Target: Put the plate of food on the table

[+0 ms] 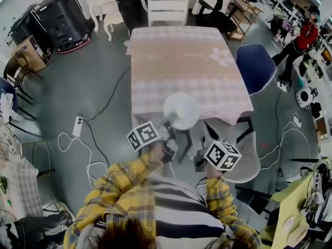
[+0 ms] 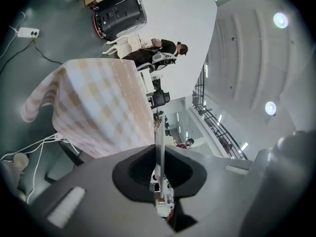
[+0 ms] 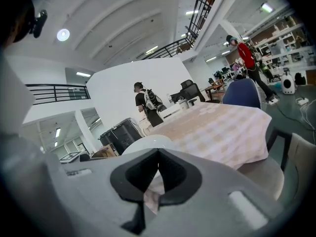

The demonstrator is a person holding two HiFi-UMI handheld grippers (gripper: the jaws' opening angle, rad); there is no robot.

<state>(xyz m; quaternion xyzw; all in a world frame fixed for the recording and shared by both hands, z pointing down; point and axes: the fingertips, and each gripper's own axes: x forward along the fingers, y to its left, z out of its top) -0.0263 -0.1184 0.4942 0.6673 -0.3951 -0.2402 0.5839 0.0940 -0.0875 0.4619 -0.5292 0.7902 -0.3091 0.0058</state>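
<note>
A white round plate (image 1: 181,110) hangs over the near edge of the table with the pink checked cloth (image 1: 181,61). I see no food on it. My left gripper (image 1: 168,122) is shut on the plate's near rim. In the left gripper view the plate (image 2: 159,132) shows edge-on as a thin white line between the closed jaws, with the table (image 2: 98,107) to the left. My right gripper (image 1: 201,157) is lower and to the right, off the table, shut on nothing. The right gripper view shows the plate (image 3: 148,143) just past the jaws and the table (image 3: 217,127) beyond.
A white chair (image 1: 167,12) stands at the table's far side, a blue chair (image 1: 256,66) at its right, a grey chair (image 1: 249,162) near my right gripper. A power strip (image 1: 78,126) and cables lie on the floor at left. A person in red (image 1: 306,35) stands far right.
</note>
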